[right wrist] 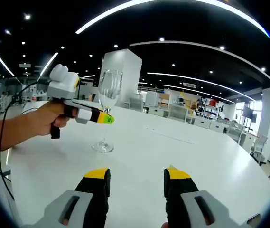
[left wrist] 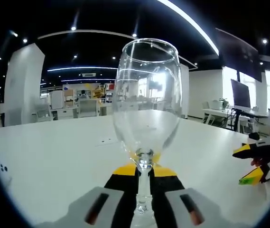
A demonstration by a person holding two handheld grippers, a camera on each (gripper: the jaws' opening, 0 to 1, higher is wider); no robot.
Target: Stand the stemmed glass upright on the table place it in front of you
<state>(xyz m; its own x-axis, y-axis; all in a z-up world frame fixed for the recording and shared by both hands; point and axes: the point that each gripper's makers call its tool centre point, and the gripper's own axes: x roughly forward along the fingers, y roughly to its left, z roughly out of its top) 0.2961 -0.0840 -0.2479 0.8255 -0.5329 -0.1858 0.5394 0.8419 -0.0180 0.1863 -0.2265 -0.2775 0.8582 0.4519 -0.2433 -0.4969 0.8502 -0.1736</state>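
One stemmed glass (right wrist: 107, 107), upright, bowl up, foot flat on the white table (right wrist: 182, 156); stem pinched at mid-height by the left gripper (right wrist: 105, 119), jaws closed around it; right gripper (right wrist: 137, 183) well apart, jaws spread, holding nothing.

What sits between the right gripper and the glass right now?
Nothing: in the right gripper view, bare white table runs from the open right gripper to the glass, which the left gripper clamps by the stem.
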